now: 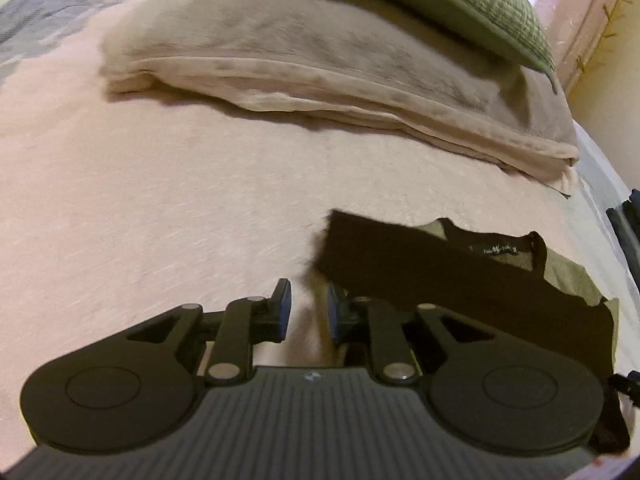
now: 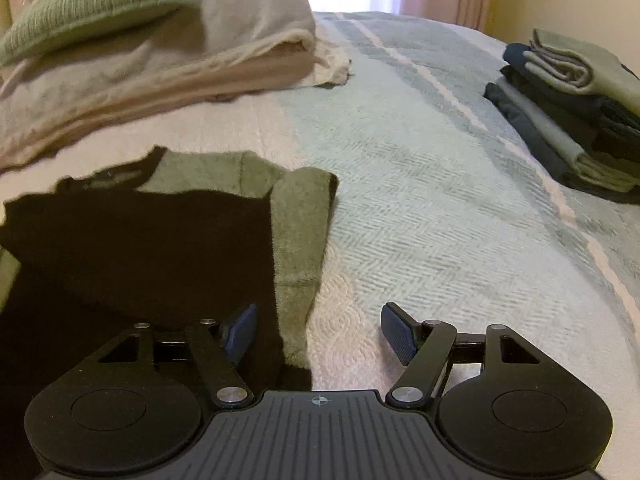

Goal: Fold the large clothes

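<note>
On the bed (image 1: pixel 160 168), the left gripper (image 1: pixel 308 312) hovers with its jaws narrowly parted and nothing between them; only pink bedspread shows in the gap. Its right pad (image 1: pixel 332 312) sits just beside the folded edge of the black garment (image 1: pixel 460 284), though contact cannot be judged. The right gripper (image 2: pixel 318 334) stands wide apart and released, grasping nothing: its left pad (image 2: pixel 240 332) hangs over the black garment (image 2: pixel 132 248), its right pad (image 2: pixel 398 332) over bare bedspread. The garment lies flat, with an olive green layer (image 2: pixel 300 232) showing along its right edge and at the neckline. That right edge falls between the right gripper's jaws. Beyond the garment, a folded beige blanket (image 1: pixel 320 68) with a green pillow (image 1: pixel 460 4) on top lies across the bed. To the right, open blue-green striped bedspread (image 2: pixel 420 180) stretches toward a stack of folded clothes (image 2: pixel 572 120), well apart.
</note>
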